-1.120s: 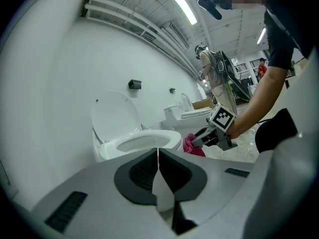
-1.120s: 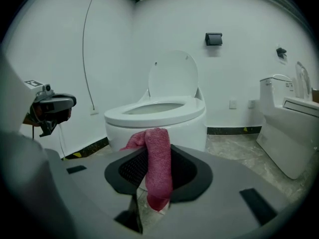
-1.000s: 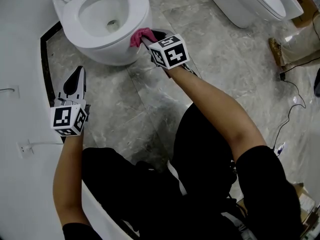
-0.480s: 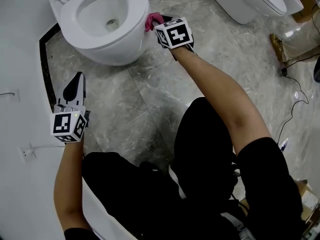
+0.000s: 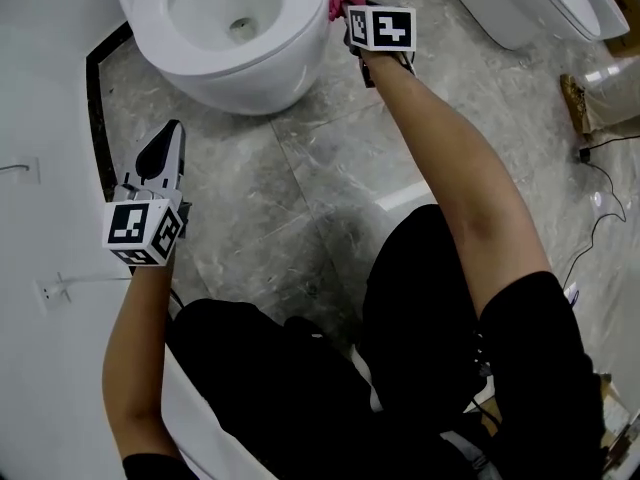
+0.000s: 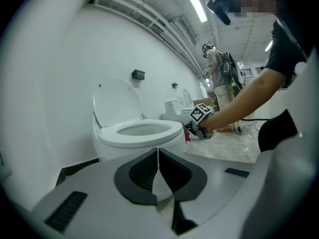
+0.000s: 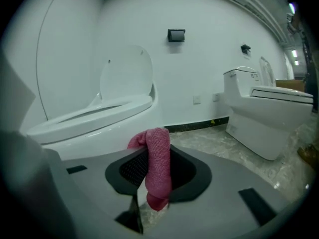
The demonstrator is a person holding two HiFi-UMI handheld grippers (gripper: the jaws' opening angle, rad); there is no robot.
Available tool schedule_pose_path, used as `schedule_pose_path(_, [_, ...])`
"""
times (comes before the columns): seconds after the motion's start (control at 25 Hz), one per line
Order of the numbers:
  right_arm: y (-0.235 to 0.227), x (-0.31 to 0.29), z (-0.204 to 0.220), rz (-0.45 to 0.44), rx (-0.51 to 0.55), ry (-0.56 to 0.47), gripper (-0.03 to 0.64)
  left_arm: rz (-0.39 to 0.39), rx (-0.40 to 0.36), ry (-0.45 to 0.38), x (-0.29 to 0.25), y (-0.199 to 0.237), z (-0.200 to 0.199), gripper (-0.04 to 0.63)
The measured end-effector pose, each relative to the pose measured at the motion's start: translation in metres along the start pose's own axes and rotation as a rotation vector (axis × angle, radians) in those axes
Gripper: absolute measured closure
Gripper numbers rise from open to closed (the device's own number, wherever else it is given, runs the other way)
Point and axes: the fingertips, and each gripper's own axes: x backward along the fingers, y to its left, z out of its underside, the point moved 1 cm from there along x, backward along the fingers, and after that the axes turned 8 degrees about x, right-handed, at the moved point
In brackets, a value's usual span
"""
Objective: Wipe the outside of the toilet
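Moved since a second ago: your right gripper and its pink terry cloth, from the front-right curve of the white ceramic toilet to further back along its right flank.
Item one, right gripper: your fingers are clenched on the cloth, which stands up between them and flops over at the top; its free end lies against the bowl's outer wall just under the rim. Item two, left gripper: fingers pressed together with nothing between them, held over the grey marble-pattern floor to the front-left of the bowl, apart from it, tips pointing toward it. Item three, toilet lid: raised. Item four, second white toilet: to your right, well apart.
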Motion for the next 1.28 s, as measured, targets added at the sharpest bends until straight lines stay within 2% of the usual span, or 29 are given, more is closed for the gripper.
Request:
schedule_pose_path(0.12, [-0.011, 0.022, 0.006, 0.078, -0.036, -0.021, 0.495, -0.015, 0.055, -0.004, 0.002, 0.008, 0.002, 0.574])
schedule_pose_path(0.24, [0.003, 0.059, 0.016, 0.048, -0.066, -0.068, 0.495, -0.04, 0.095, -0.025, 0.009, 0.02, 0.002, 0.574])
schedule_pose_path(0.32, [0.027, 0.089, 0.027, -0.032, -0.107, -0.078, 0.495, -0.055, 0.115, -0.043, 0.012, 0.026, 0.003, 0.574])
schedule_pose_path(0.44, [0.092, 0.131, 0.049, -0.219, -0.136, -0.035, 0.495, -0.07, 0.145, -0.058, 0.018, 0.032, 0.006, 0.574])
schedule_pose_path(0.56, [0.173, 0.153, 0.058, -0.391, -0.078, -0.006, 0.495, -0.093, 0.171, -0.072, 0.026, 0.038, 0.007, 0.574])
schedule_pose_path(0.68, [0.239, 0.15, 0.052, -0.473, -0.022, -0.037, 0.495, -0.12, 0.173, -0.076, 0.036, 0.039, 0.008, 0.574])
schedule_pose_path(0.8, [0.285, 0.127, 0.045, -0.473, -0.056, -0.049, 0.495, -0.13, 0.158, -0.068, 0.047, 0.036, 0.013, 0.574])
schedule_pose_path(0.92, [0.314, 0.098, 0.042, -0.432, -0.107, -0.029, 0.495, -0.14, 0.155, -0.059, 0.058, 0.035, 0.017, 0.574])
schedule_pose_path(1.08, [0.332, 0.064, 0.046, -0.368, -0.119, 0.004, 0.495, -0.164, 0.177, -0.058, 0.072, 0.037, 0.024, 0.574])
schedule_pose_path(1.2, [0.345, 0.05, 0.045, -0.354, -0.105, 0.009, 0.495, -0.182, 0.184, -0.048, 0.082, 0.037, 0.033, 0.574])
schedule_pose_path(1.28, [0.348, 0.044, 0.045, -0.342, -0.14, 0.023, 0.495, -0.191, 0.187, -0.039, 0.088, 0.036, 0.039, 0.574])
